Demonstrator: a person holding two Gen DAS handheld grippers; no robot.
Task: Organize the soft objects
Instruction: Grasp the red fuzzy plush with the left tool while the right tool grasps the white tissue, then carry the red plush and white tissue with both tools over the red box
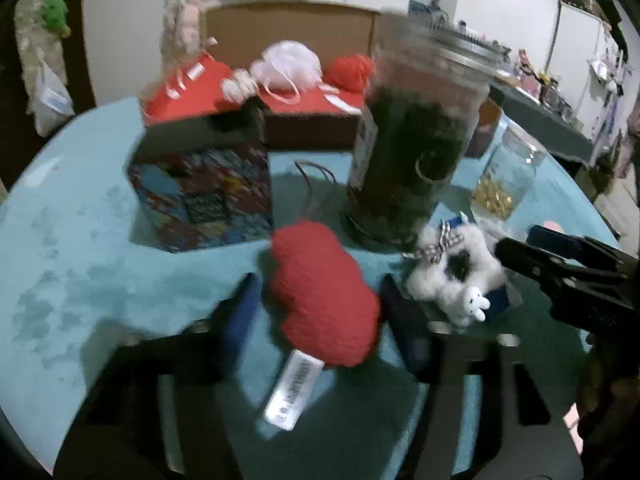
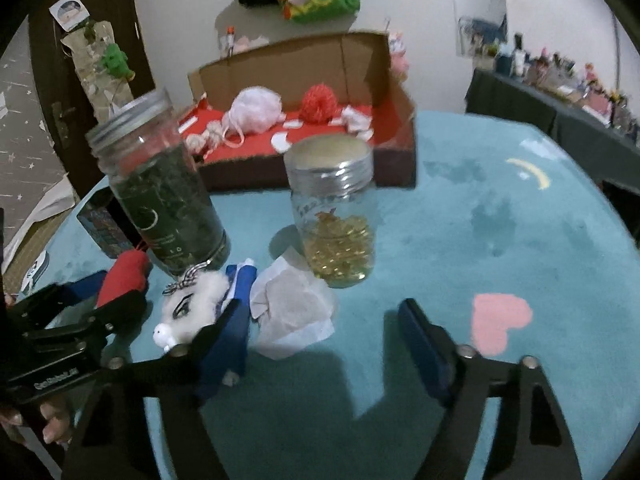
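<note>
A red plush heart (image 1: 324,300) with a white tag lies on the teal cloth between the fingers of my left gripper (image 1: 320,316). The pads stand close along both its sides without squeezing it. A fluffy white plush animal (image 2: 188,308) with a checked bow lies just right of the heart. My right gripper (image 2: 320,308) is open over a crumpled white tissue (image 2: 292,308), with its left finger (image 2: 232,320) against the white plush. Behind stands a cardboard box (image 2: 404,148) lined in red, which holds a pink puff (image 2: 256,112) and a red pompom (image 2: 320,102).
A tall jar of dark green leaves (image 2: 168,200) stands right behind the two plush toys. A jar of golden capsules (image 2: 336,216) stands behind the tissue. A colourful printed box (image 1: 204,196) sits left of the heart. The round table's teal cloth (image 2: 500,220) stretches to the right.
</note>
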